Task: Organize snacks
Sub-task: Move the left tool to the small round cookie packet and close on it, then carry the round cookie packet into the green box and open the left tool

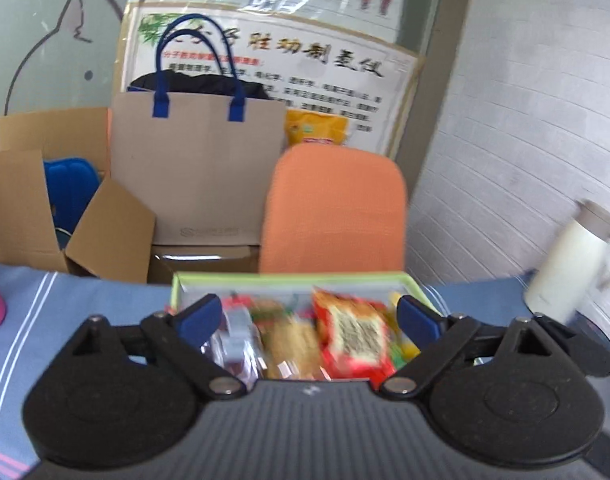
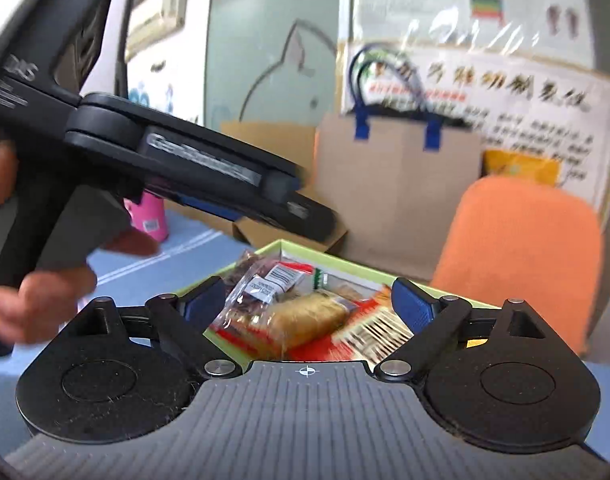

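A green-rimmed box [image 1: 289, 279] sits open on the blue cloth, packed with snacks. A red packet [image 1: 355, 340] with a pale label lies tilted at its right, a golden wrapped cake [image 2: 305, 318] at centre, and a clear bag [image 2: 261, 284] of dark pieces at left.

snacks [image 1: 305, 336] lie in box [image 1: 293, 279] on table [image 1: 85, 300], chair [image 1: 337, 208] apparently behind.

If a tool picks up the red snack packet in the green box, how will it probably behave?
The red snack packet looks like thin, glossy film, so it is probably floppy and somewhat slippery. It appears flat and puffy, so likely light. It lies loosely on other snacks in the green box, so a push would probably slide it, not roll it.
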`<control>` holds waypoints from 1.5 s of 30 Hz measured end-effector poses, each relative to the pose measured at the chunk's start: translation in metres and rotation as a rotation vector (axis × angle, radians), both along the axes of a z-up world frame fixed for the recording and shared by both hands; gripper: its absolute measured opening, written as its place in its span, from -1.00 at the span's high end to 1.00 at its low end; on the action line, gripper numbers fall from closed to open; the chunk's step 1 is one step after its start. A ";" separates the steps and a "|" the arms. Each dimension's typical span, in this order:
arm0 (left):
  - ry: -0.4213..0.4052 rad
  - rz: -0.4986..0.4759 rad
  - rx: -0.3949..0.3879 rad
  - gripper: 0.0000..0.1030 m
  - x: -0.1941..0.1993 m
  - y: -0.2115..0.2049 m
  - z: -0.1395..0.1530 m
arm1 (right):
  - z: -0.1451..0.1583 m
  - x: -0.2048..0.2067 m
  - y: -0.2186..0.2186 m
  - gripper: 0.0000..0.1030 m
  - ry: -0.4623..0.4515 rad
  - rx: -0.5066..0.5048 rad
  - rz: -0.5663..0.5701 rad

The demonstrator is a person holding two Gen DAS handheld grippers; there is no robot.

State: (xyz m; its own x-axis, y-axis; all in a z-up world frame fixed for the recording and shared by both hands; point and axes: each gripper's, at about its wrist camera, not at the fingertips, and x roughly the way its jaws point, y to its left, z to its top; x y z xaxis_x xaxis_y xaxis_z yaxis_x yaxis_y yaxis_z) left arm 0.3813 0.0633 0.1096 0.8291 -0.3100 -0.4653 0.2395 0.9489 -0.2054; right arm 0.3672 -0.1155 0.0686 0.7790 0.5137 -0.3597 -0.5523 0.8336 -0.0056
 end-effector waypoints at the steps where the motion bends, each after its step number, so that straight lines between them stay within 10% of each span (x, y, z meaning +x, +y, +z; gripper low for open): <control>1: 0.008 -0.026 -0.005 -0.82 -0.013 -0.004 -0.004 | -0.001 -0.015 -0.011 -0.69 0.005 0.013 -0.015; 14: 0.338 -0.366 -0.002 -0.82 -0.109 -0.108 -0.113 | -0.089 -0.202 -0.091 -0.70 0.333 0.083 -0.258; 24: 0.448 -0.478 0.129 -0.65 -0.081 -0.146 -0.117 | -0.107 -0.196 -0.065 -0.59 0.350 0.072 -0.220; 30: 0.444 -0.484 0.107 -0.54 -0.083 -0.145 -0.116 | -0.104 -0.189 -0.058 -0.53 0.361 0.042 -0.236; 32: 0.467 -0.497 0.082 0.13 -0.082 -0.139 -0.118 | -0.105 -0.192 -0.055 -0.04 0.334 0.010 -0.240; 34: 0.451 -0.489 0.070 0.31 -0.085 -0.134 -0.119 | -0.105 -0.195 -0.056 0.41 0.316 0.014 -0.226; 45: 0.179 -0.290 0.019 0.35 -0.025 -0.091 -0.025 | -0.041 -0.128 -0.034 0.44 0.115 -0.011 -0.104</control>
